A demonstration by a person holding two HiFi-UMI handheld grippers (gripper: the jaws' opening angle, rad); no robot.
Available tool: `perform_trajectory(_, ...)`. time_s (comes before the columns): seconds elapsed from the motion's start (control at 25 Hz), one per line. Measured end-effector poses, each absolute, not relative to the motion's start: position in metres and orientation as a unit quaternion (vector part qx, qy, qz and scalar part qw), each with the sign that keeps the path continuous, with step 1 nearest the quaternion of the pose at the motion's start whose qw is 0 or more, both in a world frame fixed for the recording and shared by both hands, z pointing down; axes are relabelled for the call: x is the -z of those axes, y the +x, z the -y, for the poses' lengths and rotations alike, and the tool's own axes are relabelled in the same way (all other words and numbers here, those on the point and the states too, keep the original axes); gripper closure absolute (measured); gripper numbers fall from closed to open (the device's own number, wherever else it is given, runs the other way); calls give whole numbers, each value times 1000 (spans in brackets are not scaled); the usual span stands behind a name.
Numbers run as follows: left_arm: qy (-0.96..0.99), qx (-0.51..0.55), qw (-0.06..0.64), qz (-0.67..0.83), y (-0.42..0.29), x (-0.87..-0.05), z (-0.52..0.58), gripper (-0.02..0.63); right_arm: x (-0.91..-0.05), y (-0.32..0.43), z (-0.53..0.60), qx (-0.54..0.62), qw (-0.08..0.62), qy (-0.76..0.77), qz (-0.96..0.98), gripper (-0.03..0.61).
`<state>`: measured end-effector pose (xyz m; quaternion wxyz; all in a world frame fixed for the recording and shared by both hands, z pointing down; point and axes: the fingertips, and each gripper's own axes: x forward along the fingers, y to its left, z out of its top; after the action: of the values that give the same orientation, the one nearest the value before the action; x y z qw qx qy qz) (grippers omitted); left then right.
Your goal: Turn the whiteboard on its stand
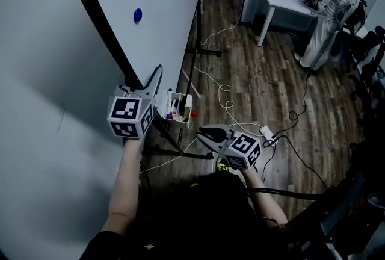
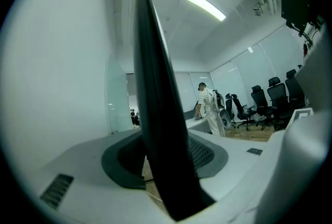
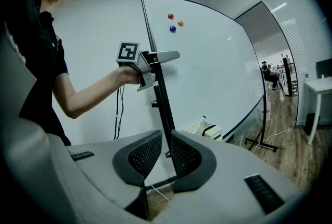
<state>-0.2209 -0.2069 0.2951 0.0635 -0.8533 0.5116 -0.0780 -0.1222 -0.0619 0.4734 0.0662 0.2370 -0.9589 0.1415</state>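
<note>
Head view: whiteboard [image 1: 156,12] fills the upper left. Its black frame edge [image 1: 99,24] runs diagonally down to the left gripper [image 1: 144,81], left of centre. Red, orange and blue magnets [image 1: 138,14] sit near the top of the board. A white tray [image 1: 178,109] with markers is just right of the left gripper. The right gripper [image 1: 207,132] is lower centre over the wood floor, apart from the board. A stand foot [image 1: 180,151] lies between the two grippers. Cables [image 1: 225,96] cross the floor at centre. A person [image 1: 334,6] stands at a white desk [image 1: 283,0], upper right.

Left gripper view: the frame edge runs from bottom centre to the top, passing between the pads. The jaws are spread to either side of it. A sliver of floor shows between the left pad and the edge, so it is straddled, not clamped.

Right gripper view: the jaws stand apart by a narrow gap with nothing in them. The stand post [image 3: 163,109] shows through the gap, beyond the tips. The left gripper is at upper centre-left on the board's edge, and the board spans the right of the frame, upright.
</note>
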Motion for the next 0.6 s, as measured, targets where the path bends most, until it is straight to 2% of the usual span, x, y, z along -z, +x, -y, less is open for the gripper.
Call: perform_trajectory(0.6, -854, 73, 54, -513, -222, -304, 208, 408, -490, -127, 54, -144, 68, 236, 958, 535)
